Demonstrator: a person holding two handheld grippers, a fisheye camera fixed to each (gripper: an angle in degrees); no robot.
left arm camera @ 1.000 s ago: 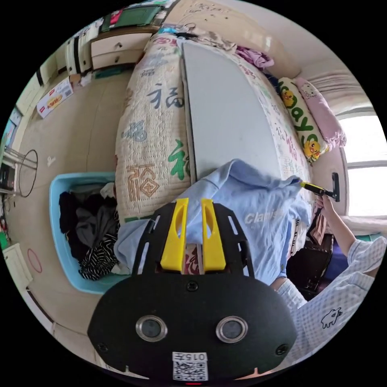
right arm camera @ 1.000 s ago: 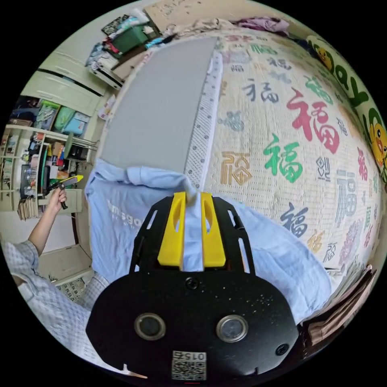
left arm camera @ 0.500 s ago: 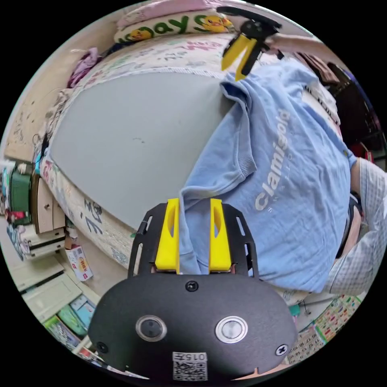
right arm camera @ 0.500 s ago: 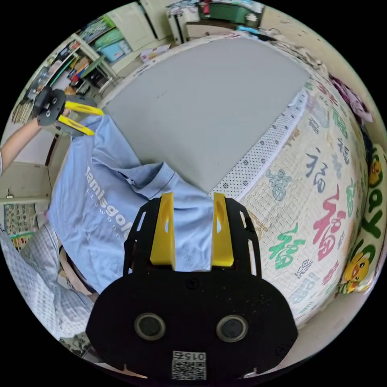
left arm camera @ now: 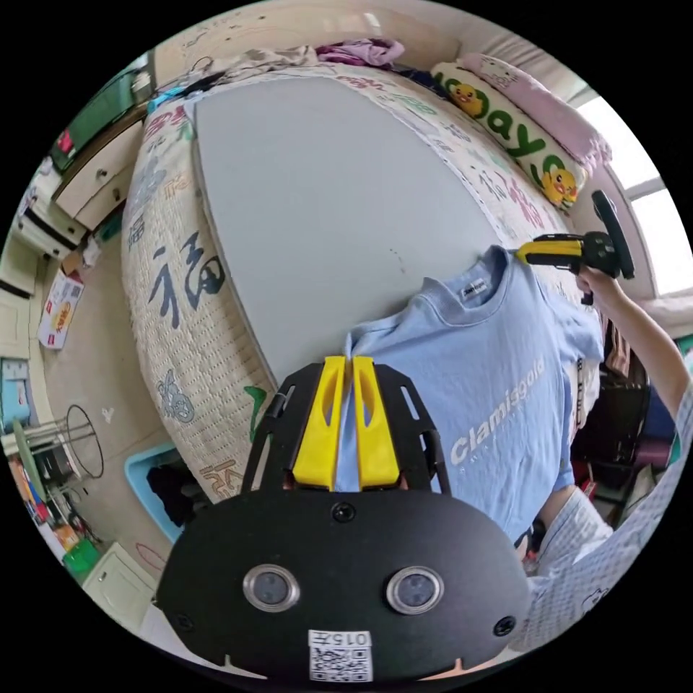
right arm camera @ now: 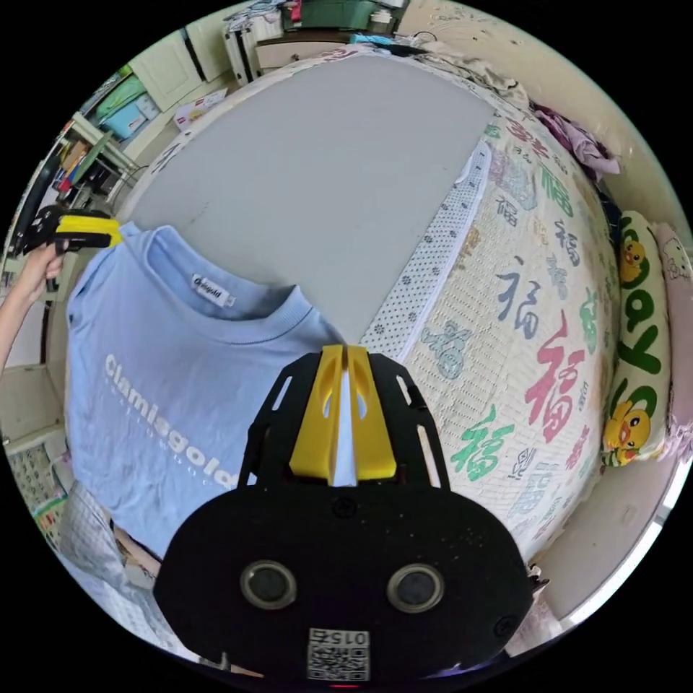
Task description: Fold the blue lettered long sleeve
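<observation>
While both grippers pinch the shoulders, the blue lettered long sleeve [left arm camera: 484,390] hangs spread out, lettered front facing the cameras, over the near edge of the grey board [left arm camera: 325,209] that lies on the quilted bed cover [right arm camera: 534,346]. Left gripper [left arm camera: 345,422]: jaws pressed nearly together on a shoulder fold, cloth visible between them. Right gripper [right arm camera: 343,419]: same state, a strip of blue fabric clamped between its jaws; it also appears in the left gripper view at the far shoulder [left arm camera: 548,251], held by a hand [left arm camera: 598,281]. Collar and neck label sit just over the board's near edge; body and hem hang below it, in front of the person. Sleeves not clearly traceable. Judgement: task at its start; garment only lifted and opened, no fold made. Remaining: lay flat on board, fold sleeves in, fold body.
</observation>
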